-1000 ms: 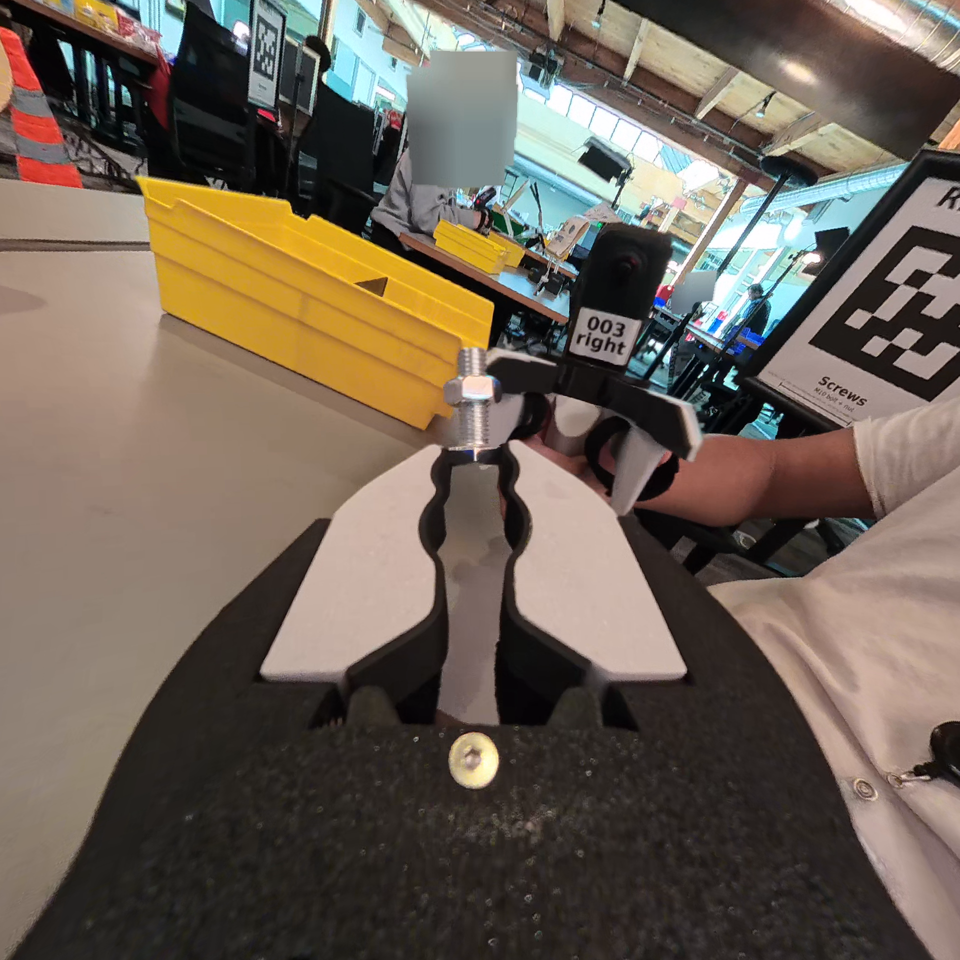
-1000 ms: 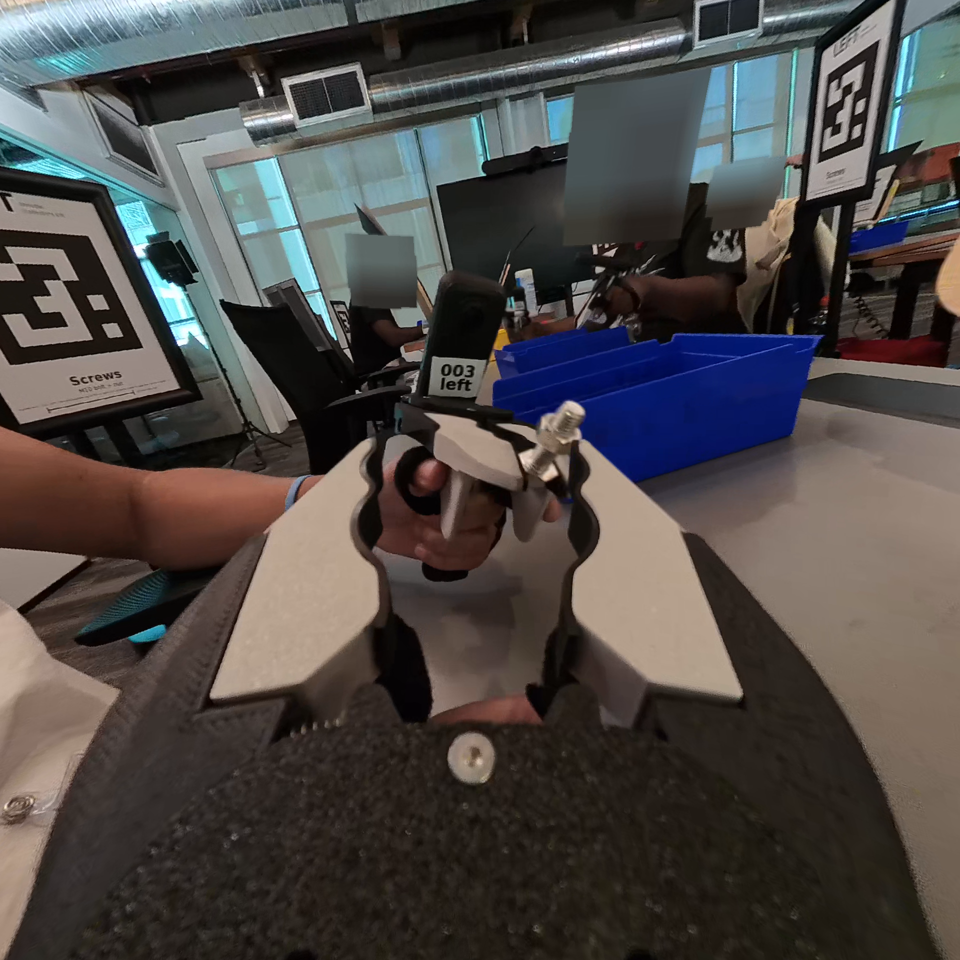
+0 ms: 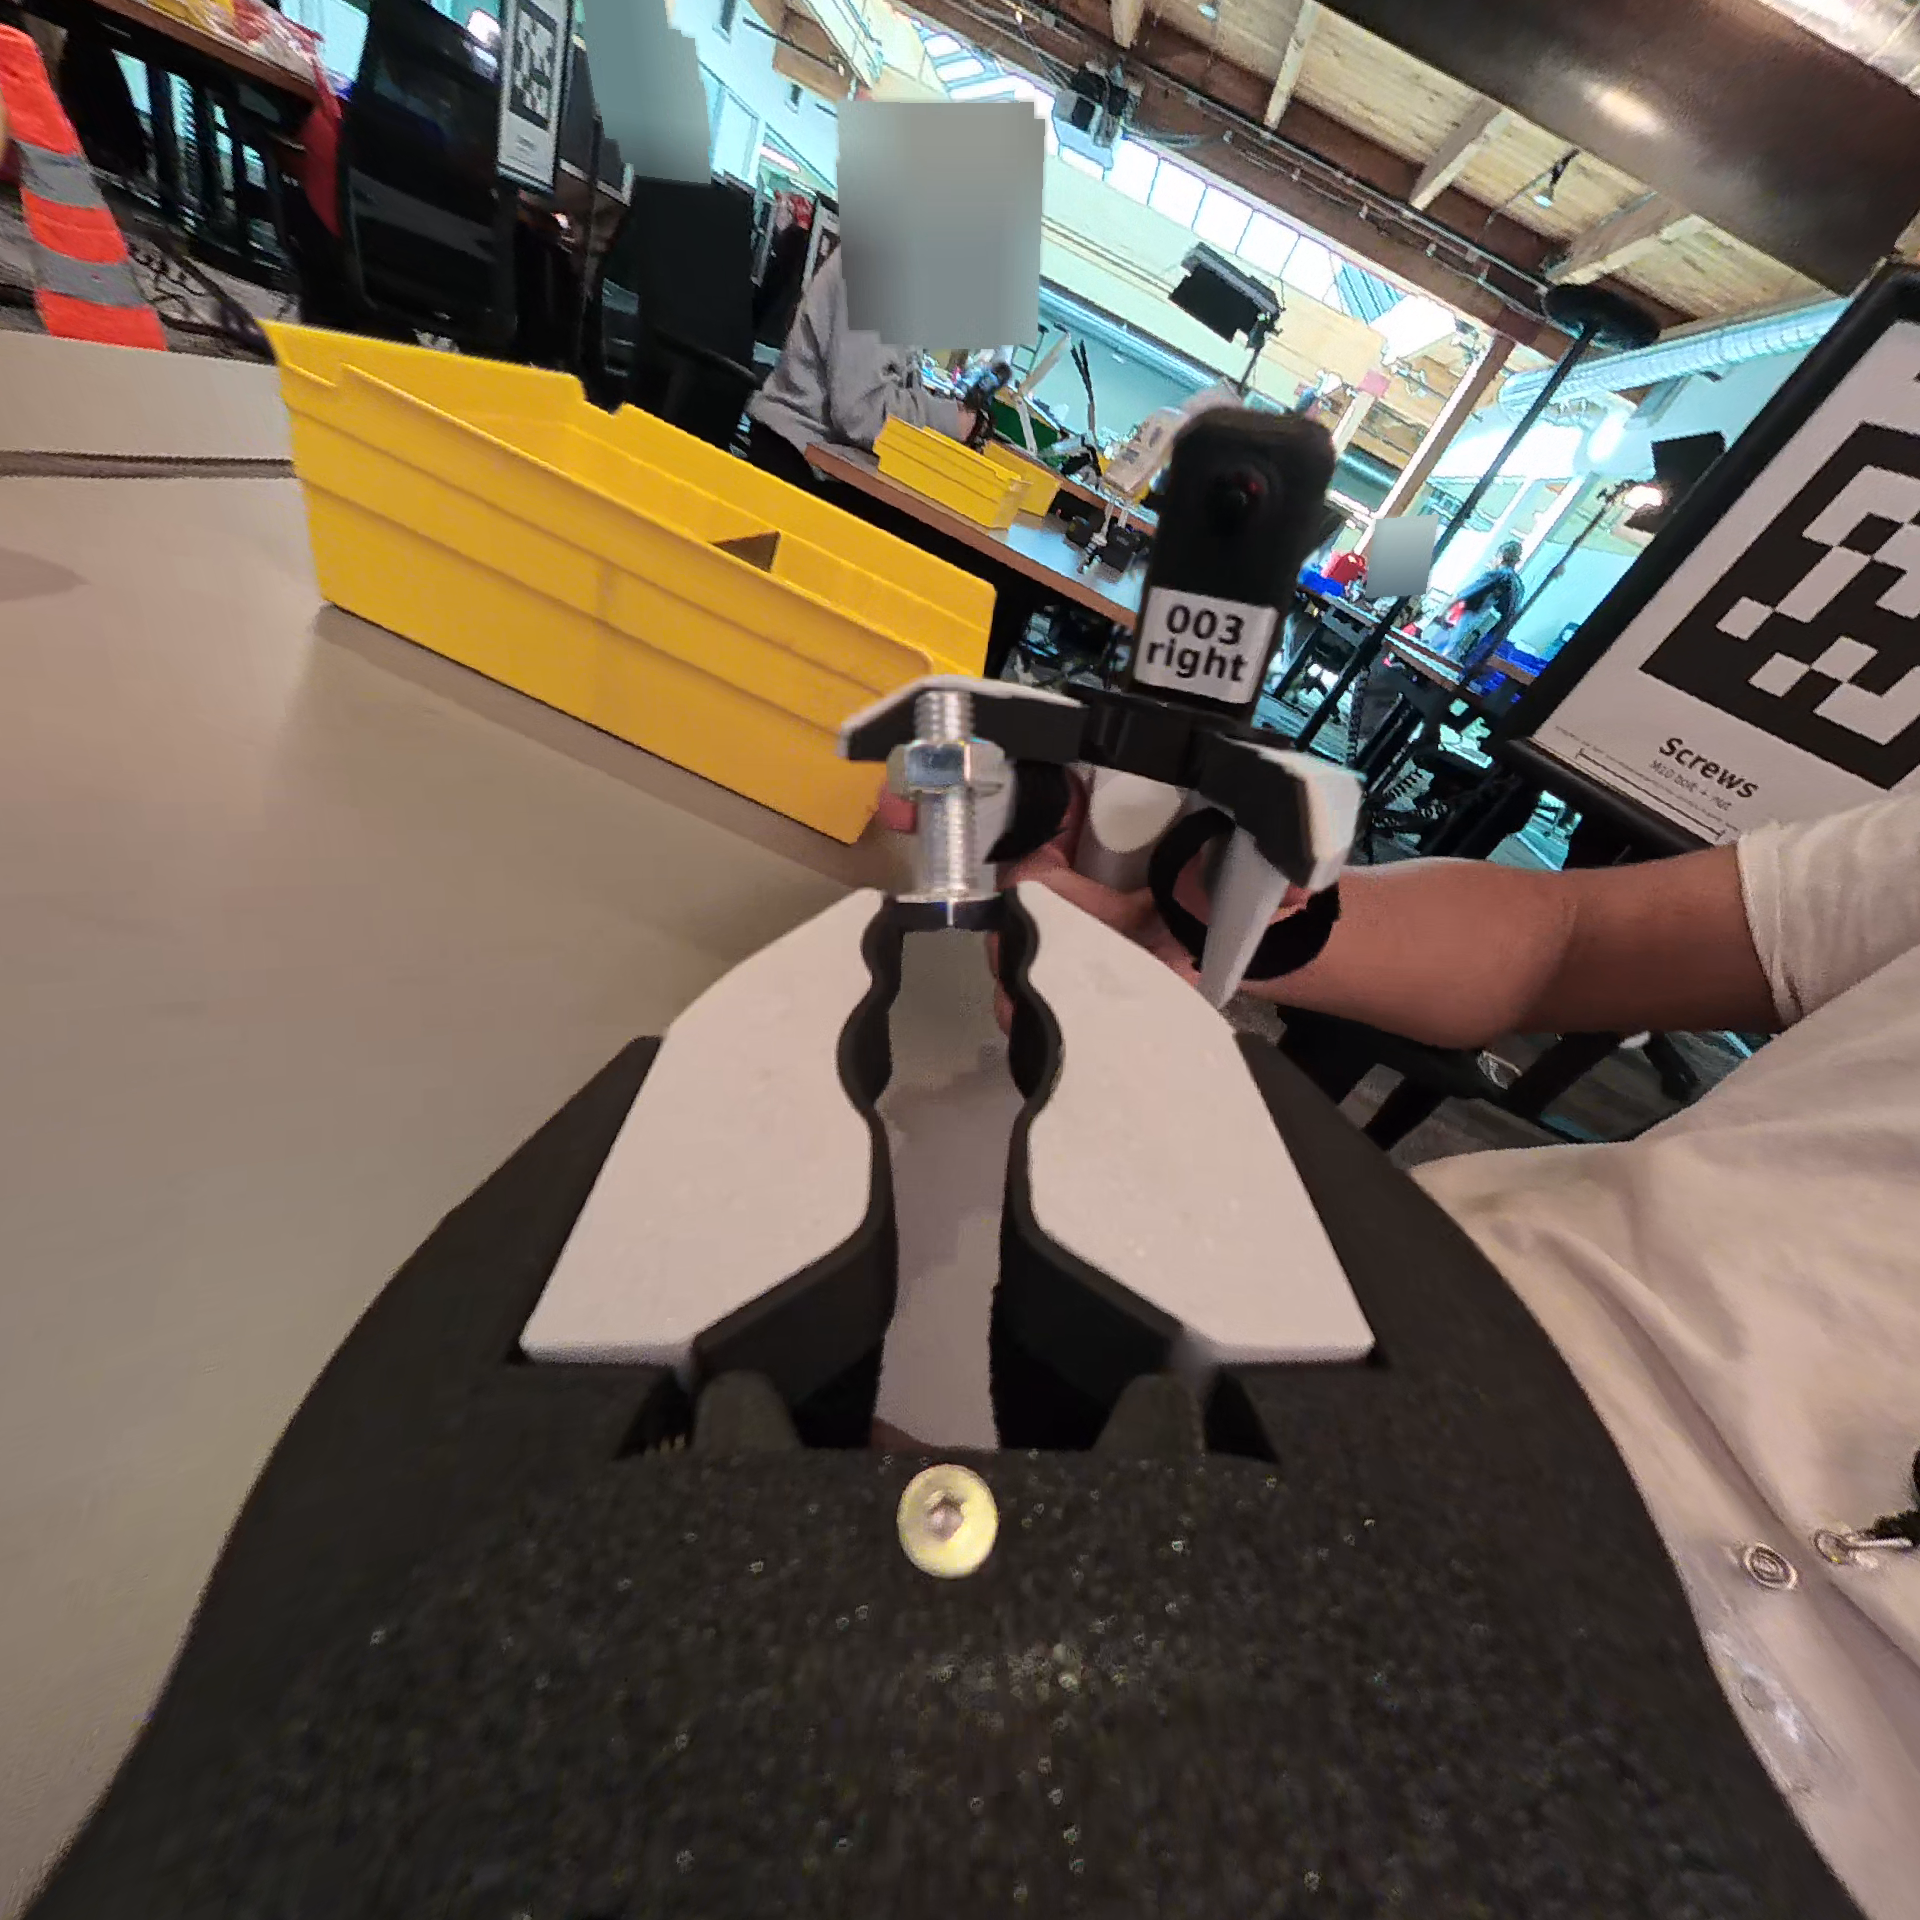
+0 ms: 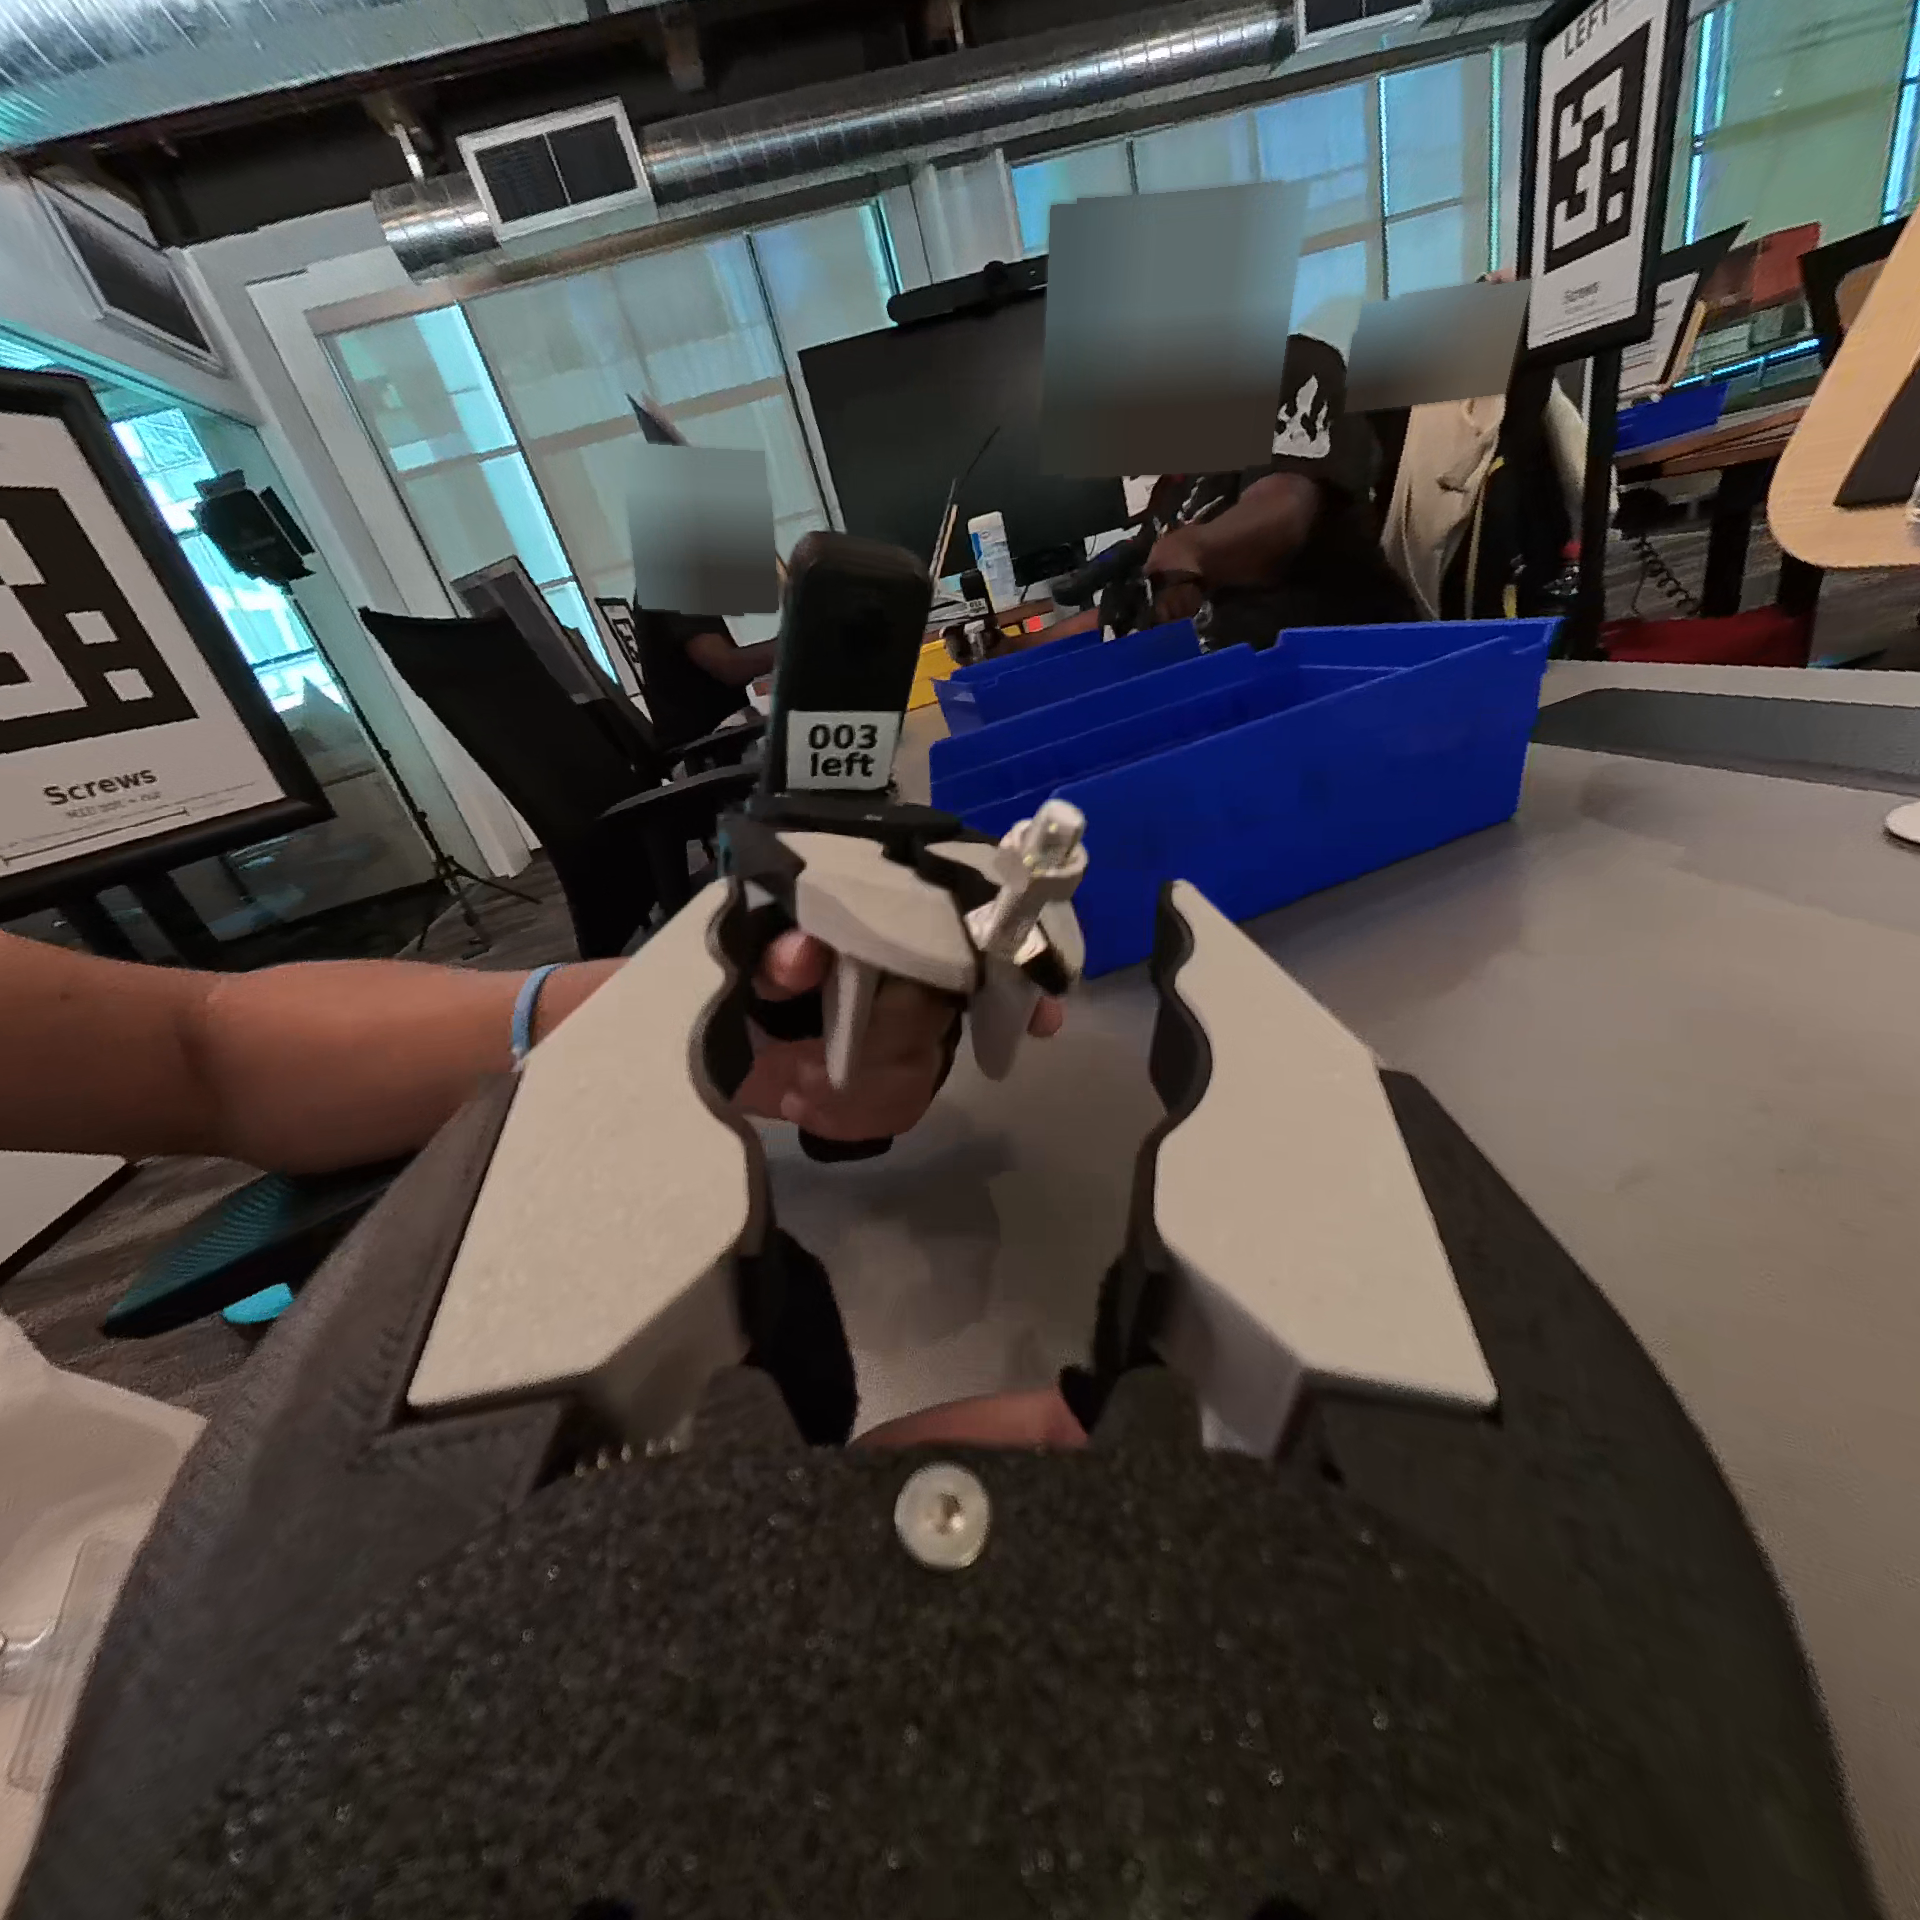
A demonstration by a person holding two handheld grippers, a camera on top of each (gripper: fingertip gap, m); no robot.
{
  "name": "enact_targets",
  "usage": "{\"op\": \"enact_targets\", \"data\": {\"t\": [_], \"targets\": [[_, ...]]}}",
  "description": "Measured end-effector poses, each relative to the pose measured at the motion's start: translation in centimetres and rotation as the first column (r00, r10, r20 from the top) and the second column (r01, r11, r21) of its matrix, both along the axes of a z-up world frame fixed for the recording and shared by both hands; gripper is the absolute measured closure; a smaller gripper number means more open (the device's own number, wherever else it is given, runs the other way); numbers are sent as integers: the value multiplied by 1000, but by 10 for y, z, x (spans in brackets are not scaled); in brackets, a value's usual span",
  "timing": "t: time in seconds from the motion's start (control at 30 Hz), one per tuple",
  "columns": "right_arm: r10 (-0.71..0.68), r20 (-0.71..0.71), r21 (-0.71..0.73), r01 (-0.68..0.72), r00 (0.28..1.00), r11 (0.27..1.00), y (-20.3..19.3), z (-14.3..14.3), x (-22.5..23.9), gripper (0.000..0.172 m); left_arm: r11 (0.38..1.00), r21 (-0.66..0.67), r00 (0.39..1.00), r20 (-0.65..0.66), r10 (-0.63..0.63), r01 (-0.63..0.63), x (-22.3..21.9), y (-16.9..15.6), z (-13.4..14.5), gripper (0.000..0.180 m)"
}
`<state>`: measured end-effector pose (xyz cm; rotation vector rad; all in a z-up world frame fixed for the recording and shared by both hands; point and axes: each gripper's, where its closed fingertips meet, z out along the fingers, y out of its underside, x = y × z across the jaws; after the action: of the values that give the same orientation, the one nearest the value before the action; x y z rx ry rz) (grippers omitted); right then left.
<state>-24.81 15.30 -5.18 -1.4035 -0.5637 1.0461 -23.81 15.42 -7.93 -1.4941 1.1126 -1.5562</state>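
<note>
Big and busy, the room has wood beams, pipes and windows, and people sit at desks far back. My grey surface (image 3: 260, 935) holds a yellow bin (image 3: 582, 582) on the far left and a blue bin (image 4: 1299, 769) on the far right. Black and white square signs (image 3: 1787, 623) stand on frames beside me.

My left claw (image 3: 948, 914) pinches a shiny silver bolt (image 3: 943, 821) by its flat head. Both fingertips press on the head, and the bolt stands straight up. A silver nut (image 3: 940, 767) sits high on its thread, near the top.

My right claw (image 4: 940, 935) is spread wide and grips nothing. It is very near the bolt, just past it. From the left side, one right claw finger (image 3: 935, 717) crosses behind the bolt top, just above the nut. I cannot tell if it touches the bolt.

My two hands (image 4: 862, 1049) grip the handles close together, above the near edge of the surface.
</note>
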Motion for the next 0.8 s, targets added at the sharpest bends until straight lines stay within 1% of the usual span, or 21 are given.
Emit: {"op": "enact_targets", "data": {"t": [0.1, 0.17, 0.2, 0.3, 0.33, 0.47, 0.6, 0.63, 0.73, 0.8], "targets": [[45, 3, 8, -45, 999, 999, -10, 0, -10, 95, 1000, -8, 1000, -2, 9, -9, -1, 4, -1, 163], [33, 16, 0, -33, 999, 999, -7, -3, -17, 87, 1000, -1, 1000, -15, -12, 12, 2, -1, -5, 163], [40, 13, -4, -40, 999, 999, -5, -3, -20, 86, 1000, 6, 999, -25, -25, 25, 5, -5, -7, 163], [82, 0, -26, -82, 997, 996, -3, -3, -25, 91, 998, 22, 997, -47, -55, 57, 12, -16, -10, 163], [73, -2, -26, -73, 997, 997, -1, -3, -24, 91, 998, 26, 997, -46, -56, 57, 13, -16, -9, 163], [22, 0, -8, -22, 1000, 1000, 0, -1, -10, 91, 1000, 25, 999, -29, -16, 16, 3, -3, -5, 163], [34, 3, -1, -34, 999, 999, -7, -1, -11, 93, 1000, 7, 1000, -19, 22, -22, -5, 9, -4, 163], [44, 3, -2, -44, 999, 999, -9, -1, -14, 93, 1000, 7, 1000, -17, 18, -18, -4, 8, -4, 163], [38, 3, -13, -38, 999, 999, -5, -2, -20, 85, 1000, 14, 1000, -26, -16, 16, 3, -2, -6, 163], [60, -13, -20, -60, 998, 998, -4, -2, -24, 86, 998, 30, 998, -47, -47, 48, 9, -12, -10, 163]]}}
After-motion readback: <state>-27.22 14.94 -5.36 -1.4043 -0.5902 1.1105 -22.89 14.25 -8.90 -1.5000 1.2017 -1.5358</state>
